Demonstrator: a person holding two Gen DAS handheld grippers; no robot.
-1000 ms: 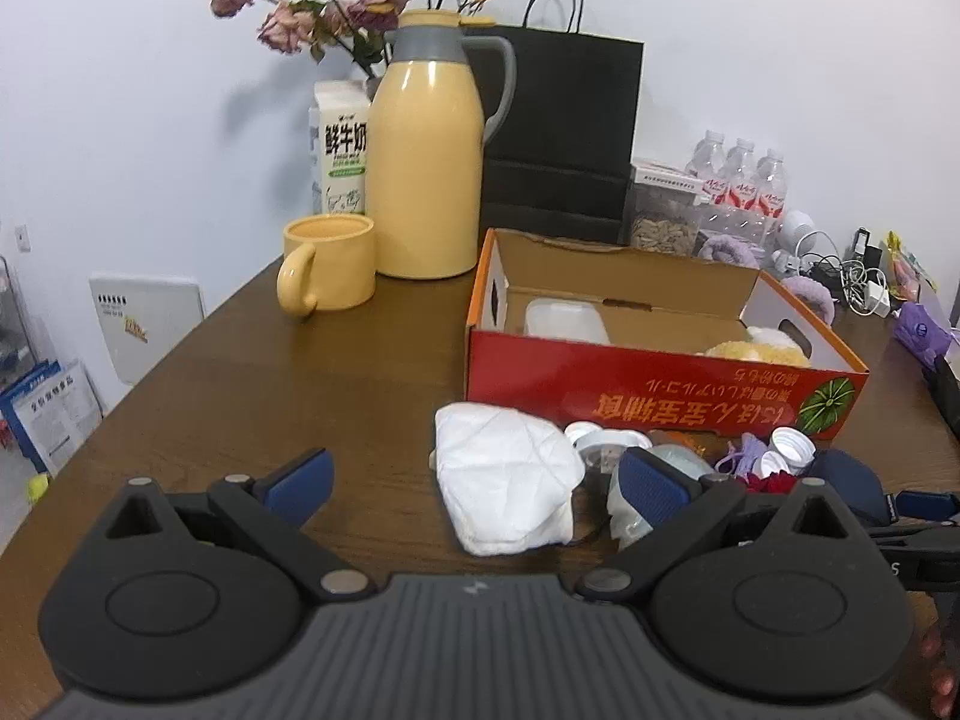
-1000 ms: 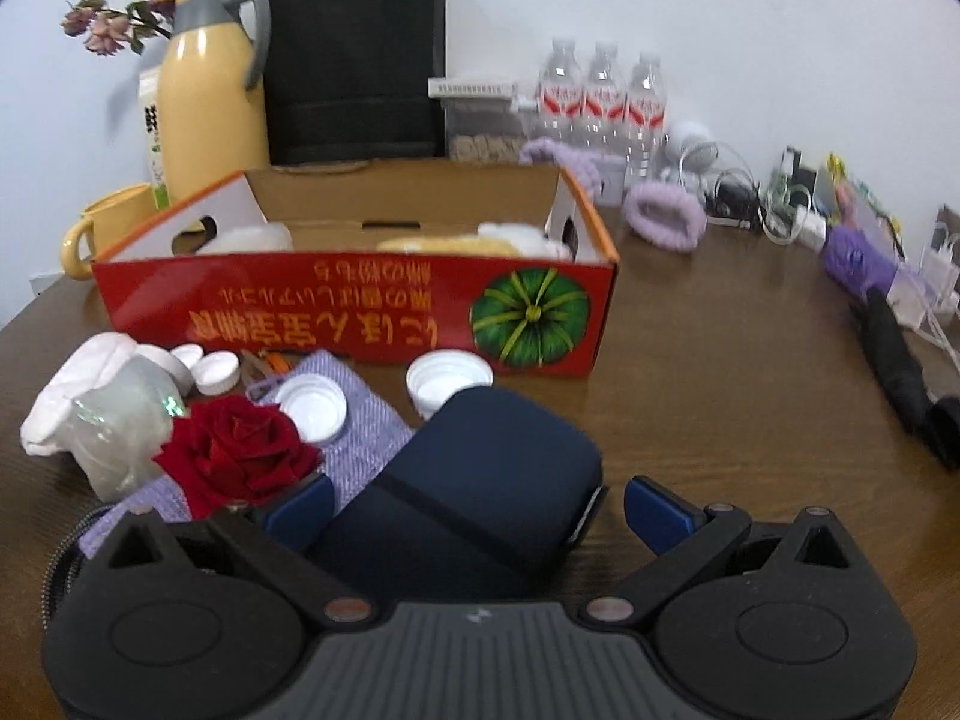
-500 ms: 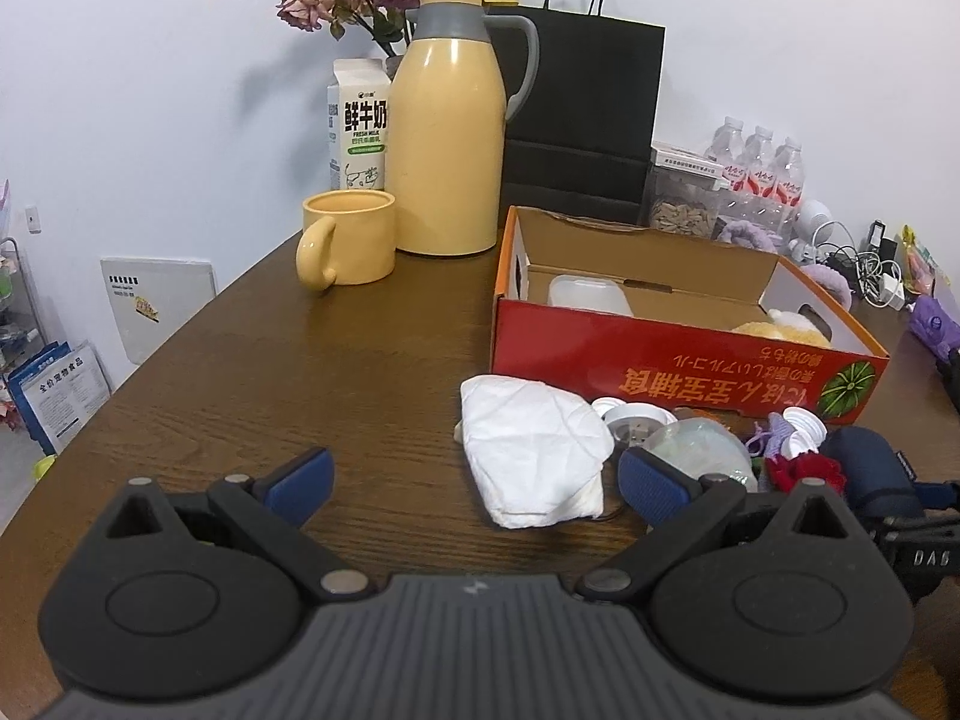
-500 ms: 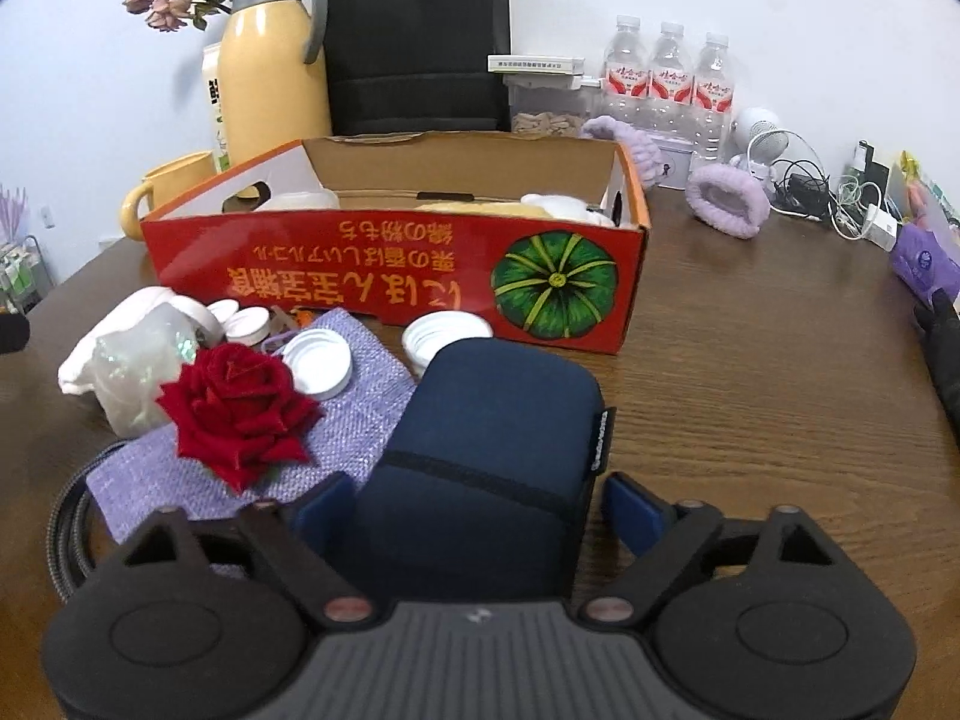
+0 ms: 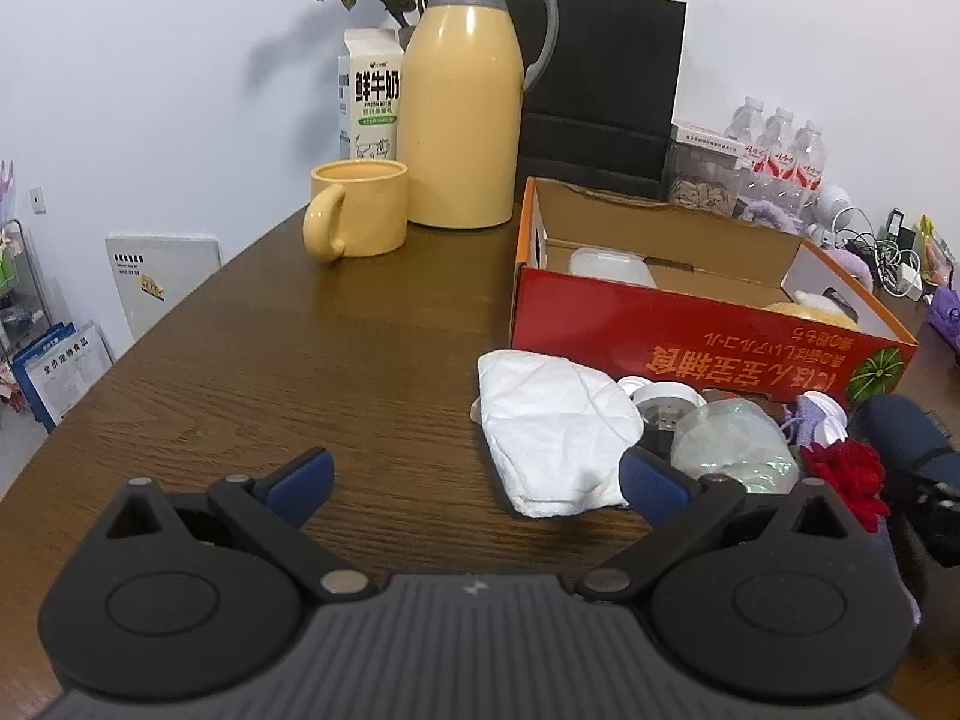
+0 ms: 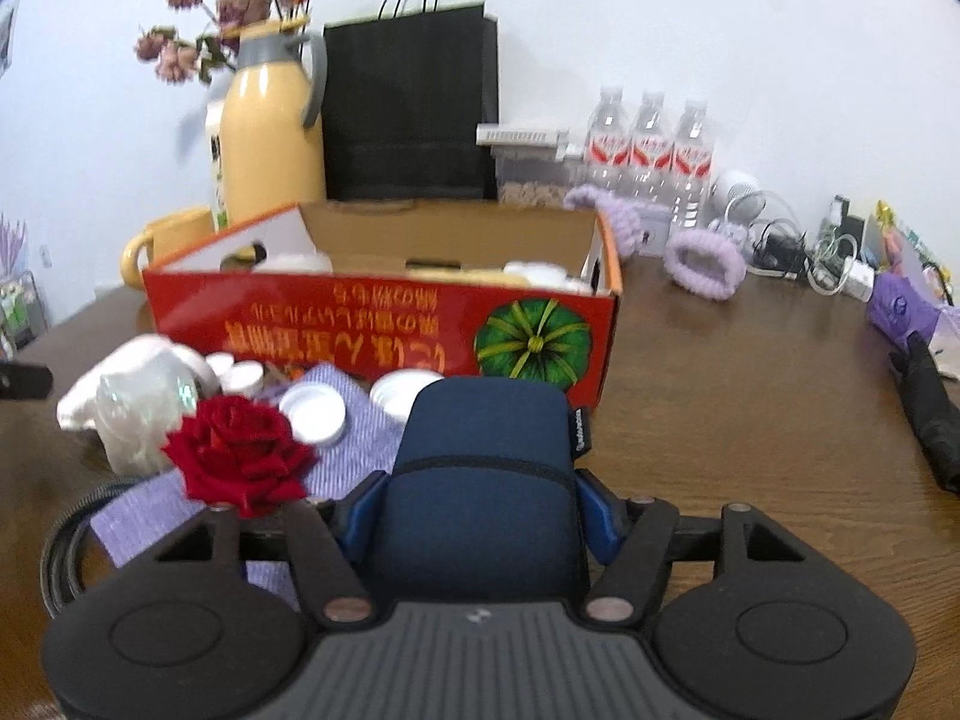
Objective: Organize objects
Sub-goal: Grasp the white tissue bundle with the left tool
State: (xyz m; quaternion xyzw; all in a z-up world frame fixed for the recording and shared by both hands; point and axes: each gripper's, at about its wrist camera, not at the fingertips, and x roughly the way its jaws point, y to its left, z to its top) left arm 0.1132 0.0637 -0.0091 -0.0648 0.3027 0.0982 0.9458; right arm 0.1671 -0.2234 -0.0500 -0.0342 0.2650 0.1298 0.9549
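While closing, right tongs point(image 6: 477, 510) level around navy pouch point(image 6: 486, 468).

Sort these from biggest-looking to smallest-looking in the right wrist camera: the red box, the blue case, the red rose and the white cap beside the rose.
1. red box
2. blue case, though it looks big partly because it sits nearest the camera
3. red rose
4. white cap
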